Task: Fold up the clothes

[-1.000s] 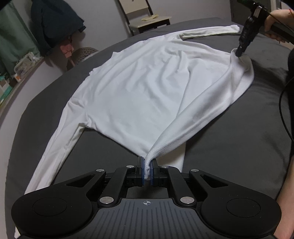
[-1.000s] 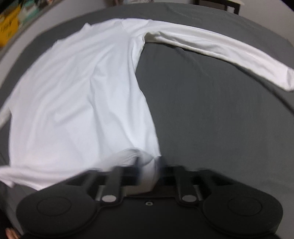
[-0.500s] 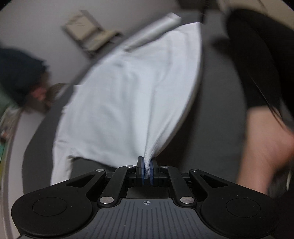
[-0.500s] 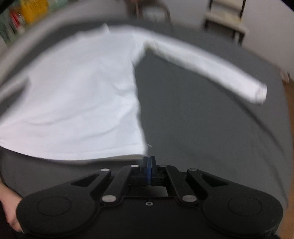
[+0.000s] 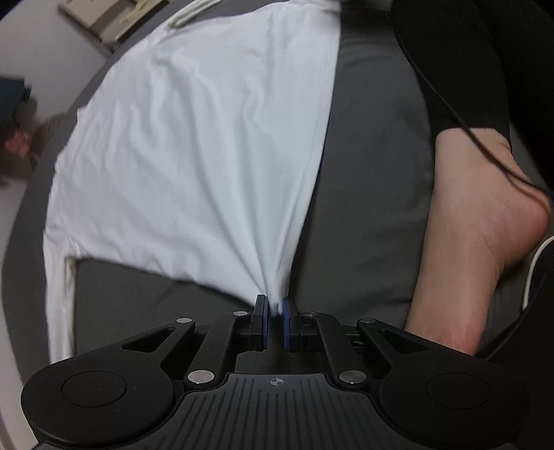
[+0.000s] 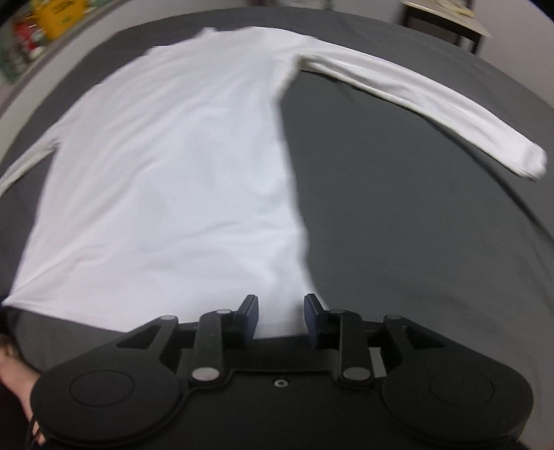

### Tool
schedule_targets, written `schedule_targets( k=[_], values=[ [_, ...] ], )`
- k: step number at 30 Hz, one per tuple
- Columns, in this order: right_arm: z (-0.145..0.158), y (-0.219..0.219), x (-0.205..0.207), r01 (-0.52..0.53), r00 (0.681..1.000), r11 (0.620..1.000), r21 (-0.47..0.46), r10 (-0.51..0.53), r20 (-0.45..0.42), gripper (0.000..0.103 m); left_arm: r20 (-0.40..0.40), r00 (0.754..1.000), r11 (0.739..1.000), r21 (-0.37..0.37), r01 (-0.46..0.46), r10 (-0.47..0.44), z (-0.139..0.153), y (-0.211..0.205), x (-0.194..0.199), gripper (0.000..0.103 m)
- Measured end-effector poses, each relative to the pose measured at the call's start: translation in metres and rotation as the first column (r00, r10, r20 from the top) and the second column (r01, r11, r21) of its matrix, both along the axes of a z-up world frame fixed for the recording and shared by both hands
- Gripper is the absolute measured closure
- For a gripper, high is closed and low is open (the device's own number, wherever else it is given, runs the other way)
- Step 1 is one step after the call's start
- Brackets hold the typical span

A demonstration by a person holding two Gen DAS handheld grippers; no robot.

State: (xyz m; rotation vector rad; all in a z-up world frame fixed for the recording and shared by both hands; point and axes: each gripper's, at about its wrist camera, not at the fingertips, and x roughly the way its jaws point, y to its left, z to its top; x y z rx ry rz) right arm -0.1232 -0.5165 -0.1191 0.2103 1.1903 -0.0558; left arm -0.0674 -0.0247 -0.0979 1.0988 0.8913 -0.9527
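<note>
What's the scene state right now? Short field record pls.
garment: white long-sleeve shirt, spread flat, not yet folded
surface: grey bed cover
left tongs: shut on the shirt's hem corner, cloth bunched between the pads
right tongs: open, jaws have just been opening; hem lies between them, unpinched
right sleeve: stretched out sideways on the cover
person: bare forearm beside the left tongs
background: chair past the bed

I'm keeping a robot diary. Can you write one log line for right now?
left gripper: shut on shirt hem | right gripper: jaws just opened, nothing pinched | white shirt: flat on grey bed
</note>
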Motion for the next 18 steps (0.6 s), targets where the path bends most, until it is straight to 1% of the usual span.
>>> schedule_targets(
  k=[3,6,7,8,10,11,13,14,16,18],
  values=[
    [0.004,0.032,0.006,-0.073,0.997,0.996,0.05,0.072,0.03,0.064,-0.061,0.996,0.996,-0.049,-0.068,0.065,0.005,0.013,0.004,0.095],
    [0.005,0.071,0.01,-0.177,0.983,0.977,0.121,0.169,0.071,0.063,-0.102,0.986,0.984,-0.107,-0.139,0.128,0.013,0.03,0.012,0.095],
    [0.004,0.087,0.012,-0.224,0.973,0.965,0.138,0.212,0.095,0.063,-0.118,0.981,0.976,-0.137,-0.169,0.153,0.017,0.037,0.015,0.095],
    [0.003,0.106,0.012,-0.286,0.955,0.946,0.152,0.268,0.128,0.063,-0.139,0.972,0.963,-0.166,-0.211,0.189,0.019,0.043,0.022,0.095],
    [-0.001,0.148,0.014,-0.408,0.905,0.899,0.159,0.377,0.196,0.063,-0.185,0.949,0.93,-0.222,-0.294,0.256,0.024,0.055,0.035,0.095],
    [-0.004,0.173,0.014,-0.474,0.87,0.868,0.15,0.435,0.23,0.063,-0.209,0.933,0.906,-0.249,-0.341,0.294,0.026,0.06,0.042,0.095],
    [-0.01,0.226,0.014,-0.599,0.786,0.792,0.12,0.553,0.277,0.063,-0.266,0.887,0.84,-0.306,-0.449,0.377,0.027,0.075,0.06,0.095],
    [-0.014,0.249,0.014,-0.649,0.744,0.755,0.094,0.604,0.286,0.063,-0.29,0.862,0.804,-0.326,-0.497,0.416,0.027,0.082,0.067,0.095],
    [-0.022,0.293,0.012,-0.732,0.655,0.681,0.016,0.697,0.292,0.063,-0.337,0.808,0.727,-0.361,-0.585,0.483,0.026,0.095,0.078,0.095],
    [-0.028,0.331,0.007,-0.785,0.565,0.612,-0.095,0.771,0.293,0.063,-0.377,0.758,0.652,-0.389,-0.651,0.532,0.026,0.108,0.088,0.095]
  ],
)
